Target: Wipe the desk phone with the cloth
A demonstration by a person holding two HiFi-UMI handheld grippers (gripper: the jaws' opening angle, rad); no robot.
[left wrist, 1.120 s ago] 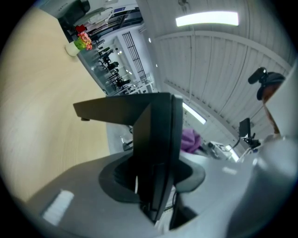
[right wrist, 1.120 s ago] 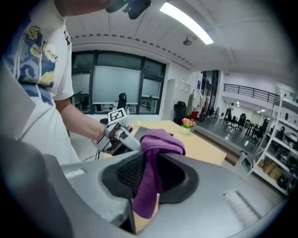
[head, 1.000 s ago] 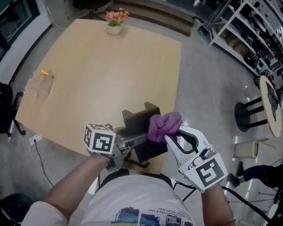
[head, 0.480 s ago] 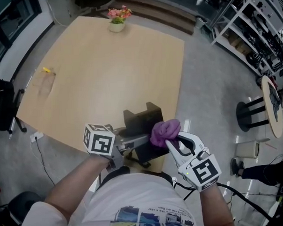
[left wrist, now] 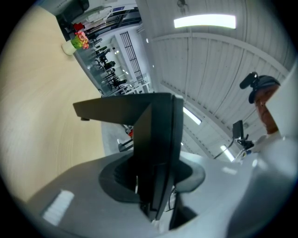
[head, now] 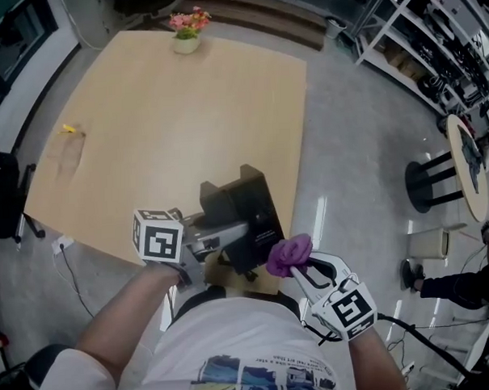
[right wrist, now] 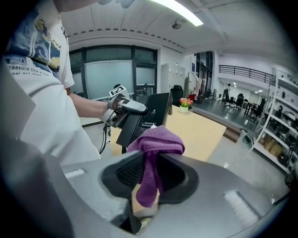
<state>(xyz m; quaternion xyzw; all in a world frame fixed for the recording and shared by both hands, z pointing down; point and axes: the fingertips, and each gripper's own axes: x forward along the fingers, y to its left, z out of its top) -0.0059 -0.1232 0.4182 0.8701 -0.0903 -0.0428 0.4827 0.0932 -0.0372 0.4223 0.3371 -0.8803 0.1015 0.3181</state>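
While left gripper (head: 227, 231) clamps phone (head: 253, 204), right gripper (head: 302, 264) pinches cloth (head: 289, 254).
A hard wipe could twist the phone loose above the table's (head: 184, 112) near edge.

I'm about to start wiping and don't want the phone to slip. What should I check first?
1. Left gripper clamped on the desk phone: ok, jaws closed on its black edge.
2. Purple cloth held by the right gripper: ok, pinched between the jaws.
3. Cloth bunched ahead of the jaws for wiping: ok.
4. Cloth touching the phone: cannot tell; the head view shows it close beside the phone's near corner.
5. Phone supported by the table: cannot tell; it is tilted at the near edge.
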